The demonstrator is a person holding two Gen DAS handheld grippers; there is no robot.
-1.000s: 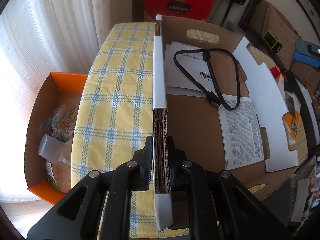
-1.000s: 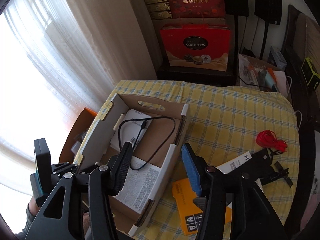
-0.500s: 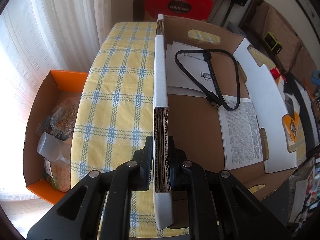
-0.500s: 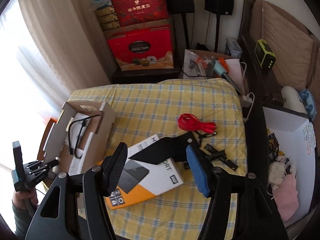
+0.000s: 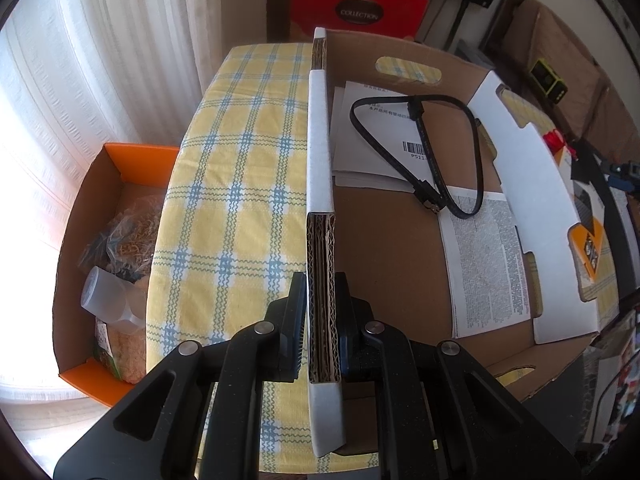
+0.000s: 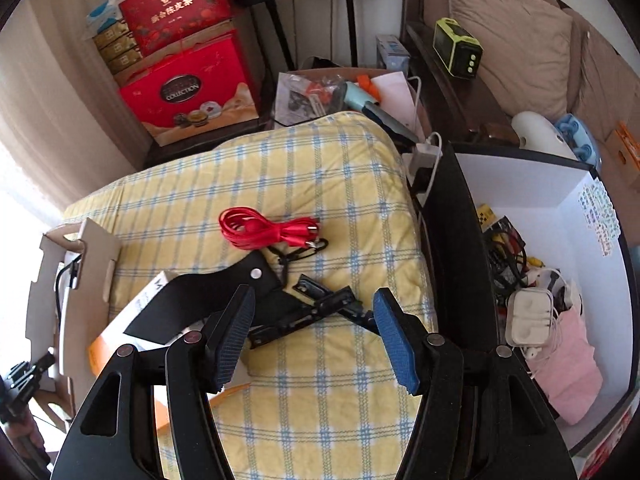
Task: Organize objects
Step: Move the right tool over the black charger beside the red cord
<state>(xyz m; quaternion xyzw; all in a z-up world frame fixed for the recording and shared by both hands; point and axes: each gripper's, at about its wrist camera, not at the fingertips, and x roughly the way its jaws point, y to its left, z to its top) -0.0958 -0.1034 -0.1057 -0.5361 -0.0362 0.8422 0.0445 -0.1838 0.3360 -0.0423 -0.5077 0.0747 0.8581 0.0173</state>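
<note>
Cardboard box (image 5: 400, 264) sits open on the yellow checked cloth (image 5: 248, 184), and your left gripper (image 5: 322, 320) has its fingers (image 5: 294, 316) clamped on the box's near side wall, one pad on each face of the corrugated edge. Far left, off the edge of the cloth, there's an orange carton (image 5: 132, 160) with a plastic bottle (image 5: 108, 300) and bagged bits inside. Moving right into the box: white papers (image 5: 360, 136) lie flat on the floor of it, a looped black cable (image 5: 432, 160) rests across them, and a printed leaflet (image 5: 488, 260) lies beside that. The box's far white flap (image 5: 532, 208) stands up on the right.

Now the right wrist view. The box shows at the left edge, then an orange-and-white carton (image 6: 120, 332) lying on the cloth with a black sleeve (image 6: 208, 296) over it. Centre, a coiled red cable (image 6: 268, 232) lies alone on the checks, with black metal brackets (image 6: 316, 312) just below it. Your right gripper (image 6: 312, 336) hangs above those brackets, blue-padded fingers (image 6: 394, 344) well apart, nothing between the pads. Further right, a white bin (image 6: 560, 200) holds chargers and a pink bag (image 6: 568, 364).
</note>
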